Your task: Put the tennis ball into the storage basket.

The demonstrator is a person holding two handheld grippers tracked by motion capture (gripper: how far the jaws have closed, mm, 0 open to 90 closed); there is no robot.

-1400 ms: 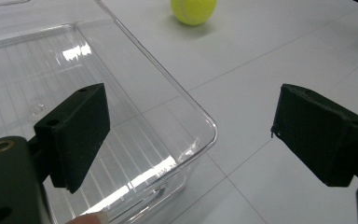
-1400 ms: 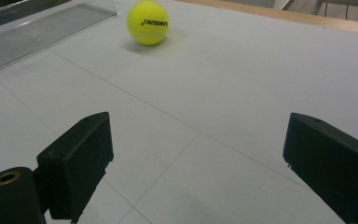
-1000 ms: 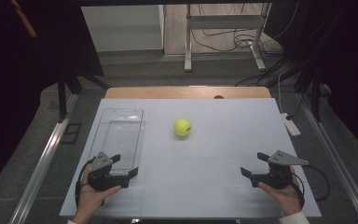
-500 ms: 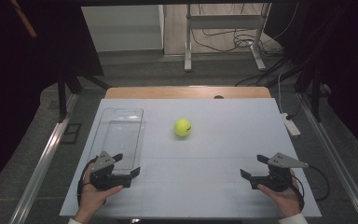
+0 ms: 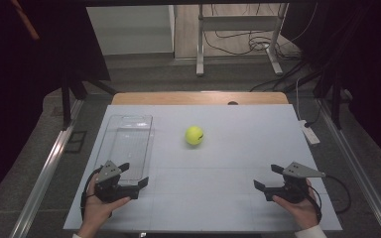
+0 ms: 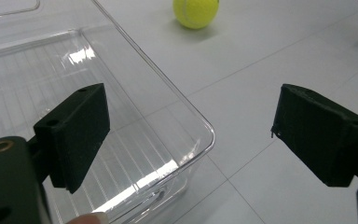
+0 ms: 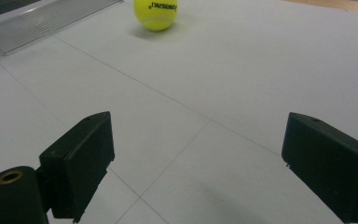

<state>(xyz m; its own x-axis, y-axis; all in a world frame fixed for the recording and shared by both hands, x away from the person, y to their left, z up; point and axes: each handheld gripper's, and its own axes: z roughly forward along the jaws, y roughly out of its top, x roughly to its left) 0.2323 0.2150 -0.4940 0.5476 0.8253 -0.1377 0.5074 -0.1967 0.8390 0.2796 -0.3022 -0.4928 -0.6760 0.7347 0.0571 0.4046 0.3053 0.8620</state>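
Observation:
A yellow tennis ball (image 5: pixel 194 135) lies on the white table top (image 5: pixel 248 144), near its middle. To its left stands a clear plastic tray (image 5: pixel 127 144), long and empty. My left gripper (image 5: pixel 134 174) is open at the tray's near end. In the left gripper view, one of my left gripper's (image 6: pixel 196 133) jaws hangs over the tray's near corner (image 6: pixel 204 131) and the other over bare table, with the ball (image 6: pixel 196 11) far ahead. My right gripper (image 5: pixel 265 176) is open at the near right. The ball (image 7: pixel 156 13) lies far beyond my right gripper (image 7: pixel 196 158) in its own view.
A white power strip (image 5: pixel 310 133) lies at the table's right edge. A wooden strip (image 5: pixel 198 97) runs along the far edge. Metal rails (image 5: pixel 44 173) flank the table on the floor, and cables (image 5: pixel 248 42) lie behind it.

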